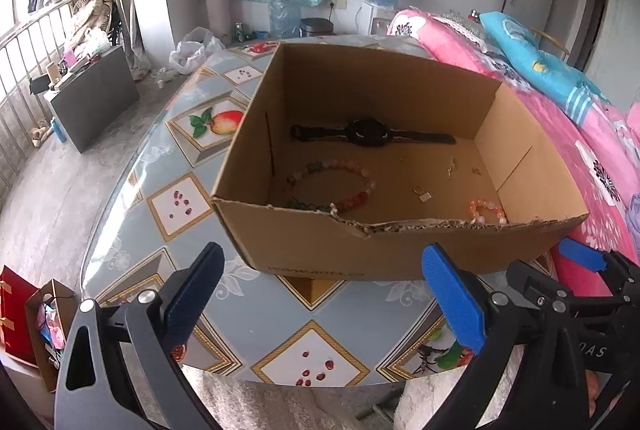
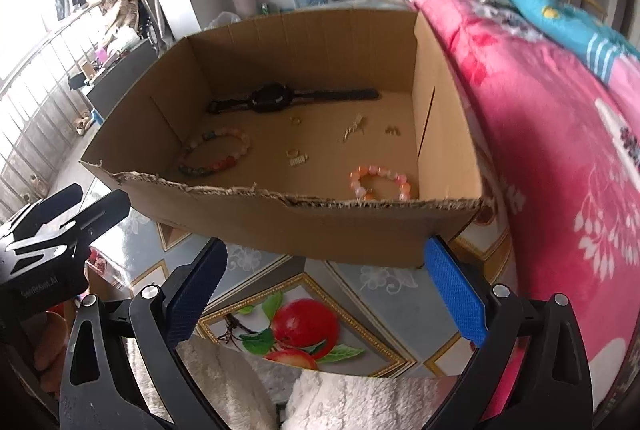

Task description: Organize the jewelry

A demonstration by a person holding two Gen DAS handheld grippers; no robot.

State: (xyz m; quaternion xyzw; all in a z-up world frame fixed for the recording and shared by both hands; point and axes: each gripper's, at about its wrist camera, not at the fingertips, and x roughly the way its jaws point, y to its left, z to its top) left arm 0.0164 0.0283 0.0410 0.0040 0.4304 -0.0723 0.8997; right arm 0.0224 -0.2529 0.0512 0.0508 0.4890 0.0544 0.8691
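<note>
An open cardboard box (image 1: 320, 250) (image 2: 320, 230) stands on the patterned table. Inside lie a black watch (image 1: 368, 134) (image 2: 276, 97), a large multicolour bead bracelet (image 1: 340, 185) (image 2: 216, 153), a small pink-orange bead bracelet (image 1: 488, 210) (image 2: 380, 181) and small gold pieces (image 1: 424, 193) (image 2: 298, 157). My left gripper (image 1: 324, 286) is open and empty, just in front of the box's near wall. My right gripper (image 2: 326, 278) is open and empty, also in front of the box. The right gripper shows at the right edge of the left wrist view (image 1: 580, 270).
The table (image 1: 180, 197) (image 2: 312, 326) has a glossy cloth with fruit pictures. A pink floral quilt (image 1: 600, 165) (image 2: 560, 149) and a blue pillow (image 1: 540, 61) lie right of the box. A red bag (image 1: 12, 314) stands on the floor at left.
</note>
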